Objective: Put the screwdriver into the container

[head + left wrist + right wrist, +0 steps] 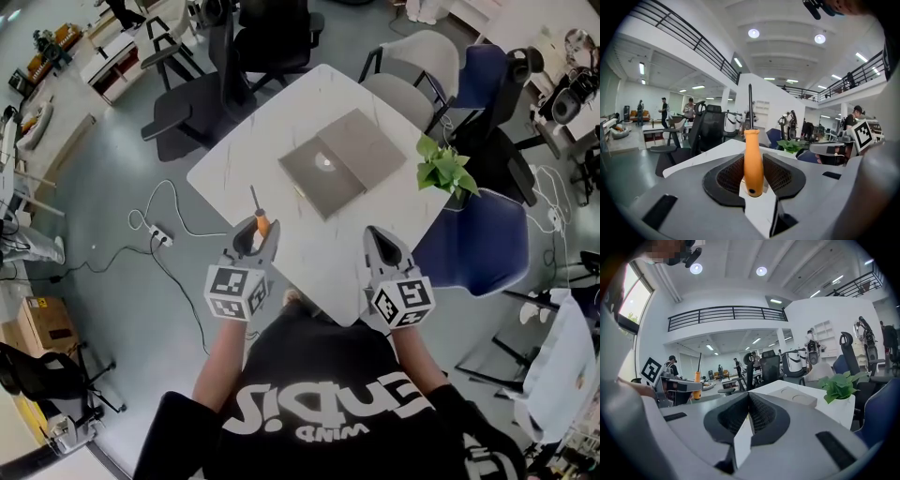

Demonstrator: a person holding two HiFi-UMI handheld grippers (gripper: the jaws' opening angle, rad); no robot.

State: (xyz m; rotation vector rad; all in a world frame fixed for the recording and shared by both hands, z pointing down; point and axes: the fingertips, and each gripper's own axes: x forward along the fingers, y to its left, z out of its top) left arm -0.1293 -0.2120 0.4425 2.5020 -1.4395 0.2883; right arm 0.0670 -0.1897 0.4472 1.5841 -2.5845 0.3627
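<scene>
My left gripper (255, 236) is shut on the orange handle of the screwdriver (262, 223) above the near left part of the white table (244, 159). The dark shaft points away from me. In the left gripper view the screwdriver (753, 159) stands upright between the left gripper's (753, 157) mesh pads. The flat grey container (342, 161) lies in the middle of the table, ahead and to the right. My right gripper (380, 242) hovers over the near edge, shut and empty; the right gripper view shows its (749, 397) jaws pressed together, the container (797, 396) beyond.
A potted green plant (445, 169) stands at the table's right corner, right of the container. Office chairs ring the table: blue (478, 244) at right, grey (412, 61) and black (272, 37) at the far side. A power strip with cable (159, 234) lies on the floor at left.
</scene>
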